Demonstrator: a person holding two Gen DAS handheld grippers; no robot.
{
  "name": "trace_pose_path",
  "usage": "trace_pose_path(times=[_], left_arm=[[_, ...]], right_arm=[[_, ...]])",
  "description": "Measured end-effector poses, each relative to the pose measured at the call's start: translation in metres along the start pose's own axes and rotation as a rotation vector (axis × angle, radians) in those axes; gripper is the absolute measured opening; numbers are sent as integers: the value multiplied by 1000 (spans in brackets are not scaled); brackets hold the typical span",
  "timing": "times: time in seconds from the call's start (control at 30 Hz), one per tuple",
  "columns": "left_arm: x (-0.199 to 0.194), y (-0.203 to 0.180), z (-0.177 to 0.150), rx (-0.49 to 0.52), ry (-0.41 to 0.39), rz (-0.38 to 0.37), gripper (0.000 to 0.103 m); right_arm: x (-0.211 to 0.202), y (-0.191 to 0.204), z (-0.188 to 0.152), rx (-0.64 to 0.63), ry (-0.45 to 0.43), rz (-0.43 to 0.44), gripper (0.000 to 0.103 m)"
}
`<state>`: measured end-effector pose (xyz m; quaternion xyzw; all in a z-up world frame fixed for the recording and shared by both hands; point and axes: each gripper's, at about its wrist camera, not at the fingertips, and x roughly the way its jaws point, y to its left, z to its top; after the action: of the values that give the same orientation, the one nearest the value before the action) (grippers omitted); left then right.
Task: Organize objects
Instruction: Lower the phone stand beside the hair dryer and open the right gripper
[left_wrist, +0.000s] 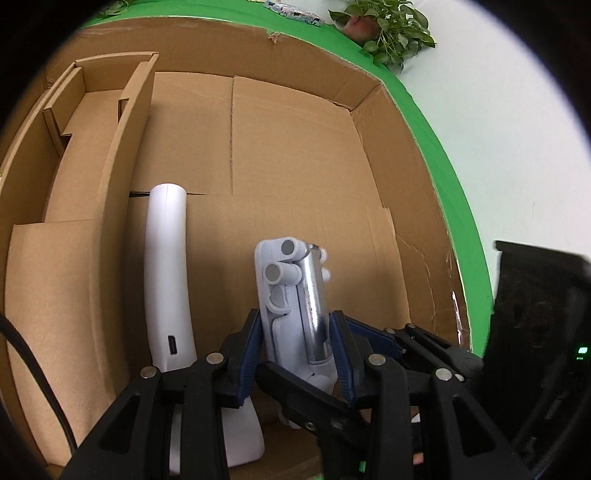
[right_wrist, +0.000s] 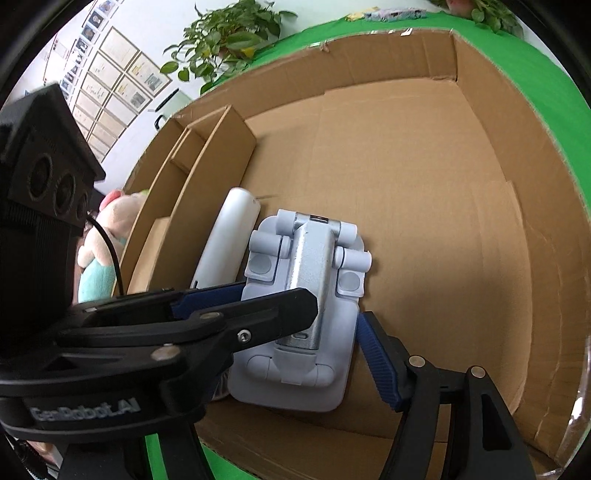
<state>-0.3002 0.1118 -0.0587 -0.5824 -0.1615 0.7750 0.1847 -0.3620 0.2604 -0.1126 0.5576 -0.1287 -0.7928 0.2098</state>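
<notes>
Inside the cardboard box (left_wrist: 295, 147), the left gripper (left_wrist: 295, 354) is clamping its blue-padded fingers on a folded white phone stand (left_wrist: 284, 295) with a silver metal hinge bar down its middle — the pads are pressing both sides of the stand's lower part. From the right wrist view the same stand (right_wrist: 295, 332) is lying flat on the box floor near the front wall, with the left gripper's black arm (right_wrist: 184, 325) reaching across it. The right gripper (right_wrist: 295, 325) is standing wide, its blue pad (right_wrist: 380, 365) just beside the stand's right edge but apart from it, gripping nothing. A white curved tube-shaped device (left_wrist: 168, 277) is lying just to the stand's left, alongside a cardboard divider (left_wrist: 122, 184) that is fencing off a narrow compartment along the box's left wall. Outside the box, a green cloth (left_wrist: 443, 166) is covering the table, and leafy potted plants (right_wrist: 225, 37) are sitting beyond — a plush toy (right_wrist: 107, 236) is showing past the box's left wall.
</notes>
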Motion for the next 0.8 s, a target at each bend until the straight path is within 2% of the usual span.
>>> trace_pose_path(times=[0.13,0.23,0.33,0.4,0.43,0.5,0.57,0.8], left_arm=[[-21,1,5,2,-42,-5,34],[-51,3,0,39,-121,-2,34],[-78,9,-12,79,-202,41,34],[-88,19,-20,91,-239,98,34],[-92,27,-26,94,-254,150,34],[-92,41,-36,83,-253,194,34],[-87,51,-44,66,-229,205,34],[-84,60,-53,23,-271,197,34]], right_arm=[[-3,0,0,8,-13,10,68],[-8,-1,0,20,-20,45,68],[-10,0,-1,11,-19,34,63],[-8,1,-2,11,-13,0,57],[-5,3,-2,6,-10,-14,55],[-4,7,-3,-15,-19,-39,51],[-3,11,-3,-28,-20,-50,47],[-1,19,-4,-64,-30,-100,47]])
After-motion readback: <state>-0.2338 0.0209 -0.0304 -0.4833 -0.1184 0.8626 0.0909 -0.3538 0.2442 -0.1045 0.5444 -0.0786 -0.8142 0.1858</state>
